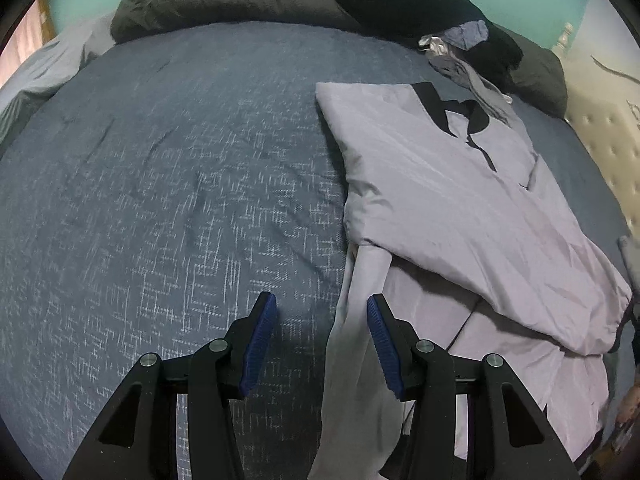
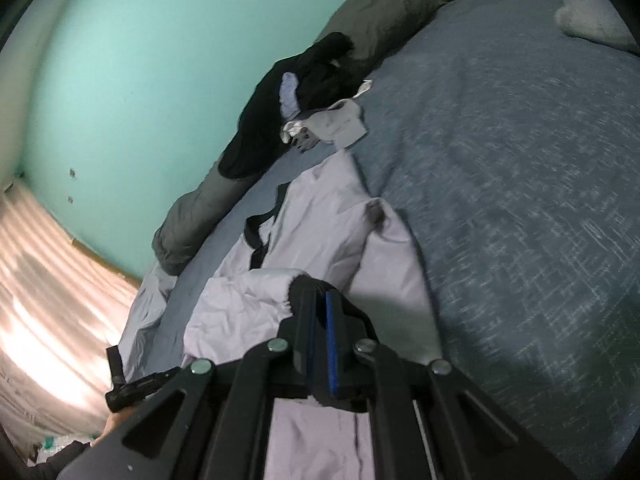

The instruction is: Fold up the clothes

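Right tongs [image 2: 320,308] are clenching the pale lilac, black-trimmed shirt's [image 1: 460,200] hem while left tongs [image 1: 322,320] are hanging released around its dangling sleeve [image 1: 352,340], risking that the fold is dragging crooked.

Ahead and to the left of the left gripper [image 1: 321,344], the blue bedspread [image 1: 168,184] lies bare. To its right the lavender shirt [image 1: 452,200] covers the bed. Far ahead, a grey pillow [image 1: 224,0] and black garment [image 1: 404,6] line the teal wall [image 2: 132,80].
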`<state>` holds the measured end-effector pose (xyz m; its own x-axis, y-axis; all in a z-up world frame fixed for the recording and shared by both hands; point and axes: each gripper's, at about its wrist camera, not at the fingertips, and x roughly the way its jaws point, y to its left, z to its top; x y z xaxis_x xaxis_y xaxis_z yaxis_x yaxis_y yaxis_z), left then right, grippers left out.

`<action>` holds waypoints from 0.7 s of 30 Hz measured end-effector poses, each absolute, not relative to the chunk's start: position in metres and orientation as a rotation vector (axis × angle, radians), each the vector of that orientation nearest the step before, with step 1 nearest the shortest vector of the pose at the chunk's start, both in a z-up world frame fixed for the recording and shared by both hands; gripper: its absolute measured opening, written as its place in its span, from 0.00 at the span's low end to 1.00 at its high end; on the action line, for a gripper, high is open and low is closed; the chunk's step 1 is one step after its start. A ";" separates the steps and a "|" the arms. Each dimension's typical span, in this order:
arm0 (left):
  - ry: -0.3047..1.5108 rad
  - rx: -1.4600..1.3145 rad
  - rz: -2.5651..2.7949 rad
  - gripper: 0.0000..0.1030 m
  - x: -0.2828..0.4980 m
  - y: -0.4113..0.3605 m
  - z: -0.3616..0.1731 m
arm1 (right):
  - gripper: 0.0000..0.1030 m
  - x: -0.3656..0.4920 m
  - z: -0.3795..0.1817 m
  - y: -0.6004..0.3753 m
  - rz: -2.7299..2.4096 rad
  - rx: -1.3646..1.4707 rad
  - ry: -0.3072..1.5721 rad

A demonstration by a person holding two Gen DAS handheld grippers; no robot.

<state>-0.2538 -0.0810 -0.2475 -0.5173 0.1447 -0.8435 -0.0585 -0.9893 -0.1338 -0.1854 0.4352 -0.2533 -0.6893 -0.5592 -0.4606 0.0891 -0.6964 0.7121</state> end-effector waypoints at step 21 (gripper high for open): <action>0.067 -1.513 2.671 0.44 -0.296 -0.065 -0.260 | 0.04 -0.188 -0.268 0.441 -2.398 1.012 -1.006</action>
